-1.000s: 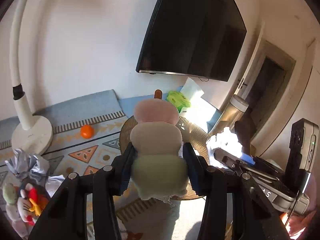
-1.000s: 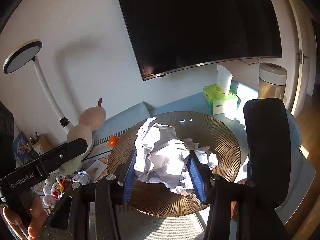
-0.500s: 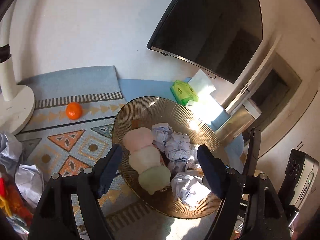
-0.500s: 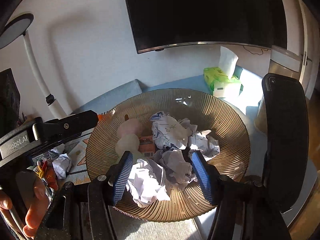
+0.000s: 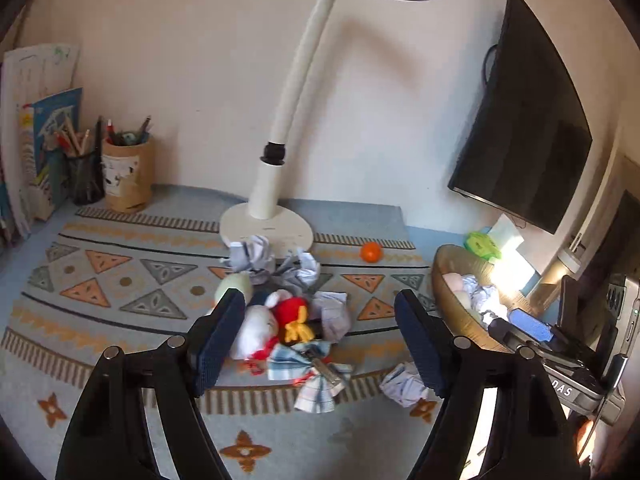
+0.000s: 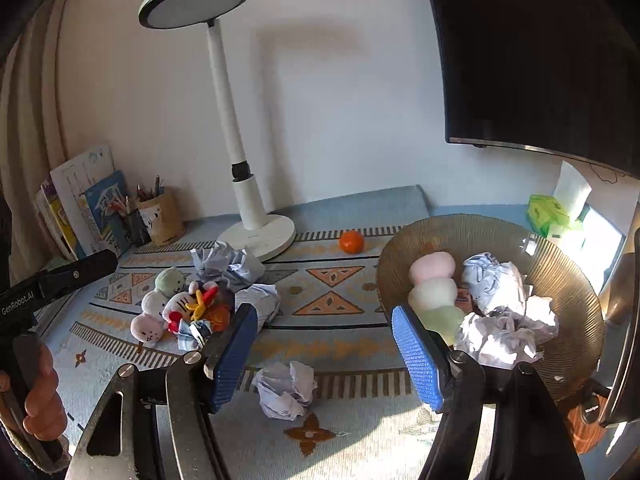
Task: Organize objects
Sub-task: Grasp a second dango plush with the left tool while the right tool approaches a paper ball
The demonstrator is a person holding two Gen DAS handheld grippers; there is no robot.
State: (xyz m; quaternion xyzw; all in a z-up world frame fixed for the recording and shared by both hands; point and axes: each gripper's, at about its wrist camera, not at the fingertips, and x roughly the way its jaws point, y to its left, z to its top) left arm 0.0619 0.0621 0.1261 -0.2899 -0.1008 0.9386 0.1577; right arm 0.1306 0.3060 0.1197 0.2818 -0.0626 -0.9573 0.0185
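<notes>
Here the left claw (image 5: 318, 338) is seen with its jaws apart and empty; framed between them, farther off on the patterned blue mat (image 5: 120, 304) over the bench, lies a heap of small plush toys (image 5: 280, 320) among crumpled white paper balls (image 5: 256, 254). The right claw (image 6: 324, 354) is opening, nothing between its blue pads (image 6: 416, 354); a lone crumpled paper ball (image 6: 284, 390) lies on the mat just beyond its tips. To its right, the ribbed amber glass bowl (image 6: 576, 292) holds a pink, cream and green dumpling-skewer plush (image 6: 434, 290) and crumpled papers (image 6: 496, 312).
</notes>
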